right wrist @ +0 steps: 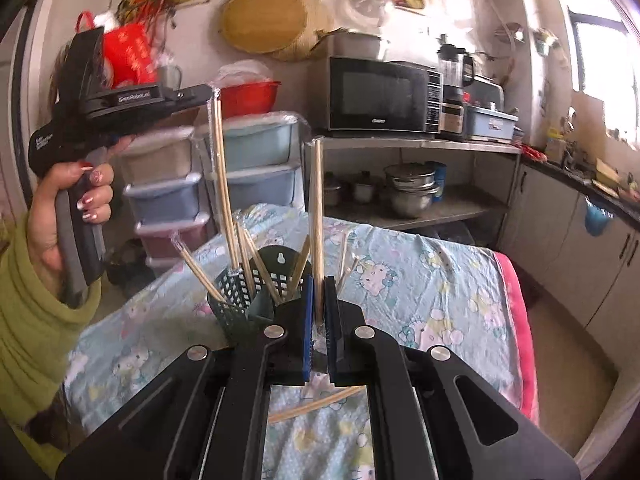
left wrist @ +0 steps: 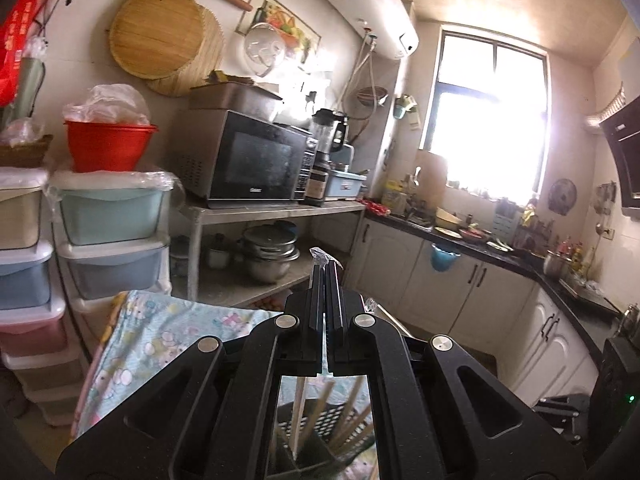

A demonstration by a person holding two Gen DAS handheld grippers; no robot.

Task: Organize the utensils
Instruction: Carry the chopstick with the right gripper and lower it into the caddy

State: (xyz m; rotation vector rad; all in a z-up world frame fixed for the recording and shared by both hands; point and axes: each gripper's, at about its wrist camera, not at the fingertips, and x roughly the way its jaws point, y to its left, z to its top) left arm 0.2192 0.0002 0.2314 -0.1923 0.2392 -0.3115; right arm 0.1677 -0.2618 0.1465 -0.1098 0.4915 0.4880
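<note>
Left wrist view: left gripper (left wrist: 327, 276) is clamped on a film-wrapped chopstick (left wrist: 299, 404) hanging toward the dark holder (left wrist: 316, 416) below; keep it vertical before lowering, no legible text here. Right wrist view: right gripper (right wrist: 319, 300) is clamped on an upright chopstick (right wrist: 317, 208) behind the holder (right wrist: 256, 284) on the bench (right wrist: 432, 280), one loose stick (right wrist: 312, 404) left; left gripper body reads "GenRobot.AI".

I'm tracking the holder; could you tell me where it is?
In the right wrist view, the dark green chopstick holder stands on the cartoon-print cloth, just left of the right gripper.
</note>
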